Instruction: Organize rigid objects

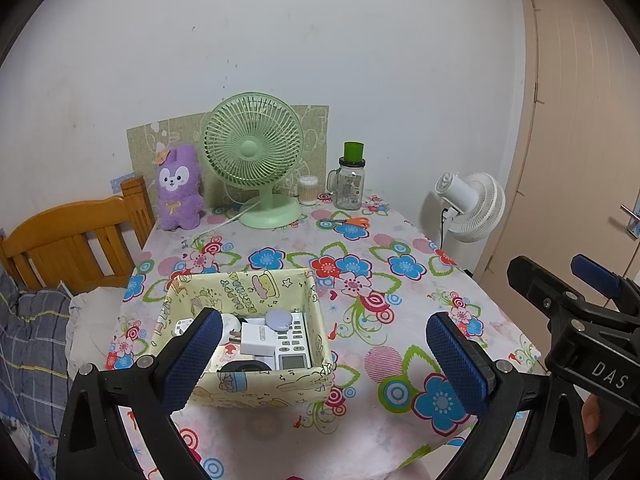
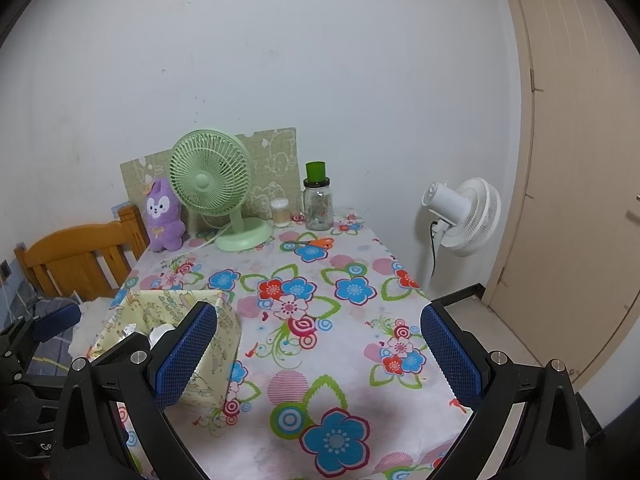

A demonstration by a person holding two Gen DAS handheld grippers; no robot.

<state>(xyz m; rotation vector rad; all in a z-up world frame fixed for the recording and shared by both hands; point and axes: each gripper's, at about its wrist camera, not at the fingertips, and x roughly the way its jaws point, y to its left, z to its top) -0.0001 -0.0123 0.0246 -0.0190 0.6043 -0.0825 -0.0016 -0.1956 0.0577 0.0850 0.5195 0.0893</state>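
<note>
A pale yellow cartoon-print fabric box [image 1: 308, 300] sits on the flowered table near its front left. Inside lie a white remote control [image 1: 294, 342], a white charger plug [image 1: 256, 338], a lilac round disc [image 1: 279, 319] and a black round thing, partly hidden. My left gripper [image 1: 324, 356] hangs open just in front of the box, holding nothing. My right gripper [image 2: 318, 354] is open too, over the table's front, with the box [image 2: 216, 350] by its left finger. Orange-handled scissors [image 1: 347, 222] lie at the back right of the table.
At the back stand a green desk fan [image 1: 256, 156], a purple plush toy [image 1: 178, 188], a cotton-swab jar [image 1: 308, 190] and a glass jar with a green lid [image 1: 351, 178]. A wooden chair [image 1: 76, 236] is on the left, a white floor fan [image 1: 472, 204] and a door on the right.
</note>
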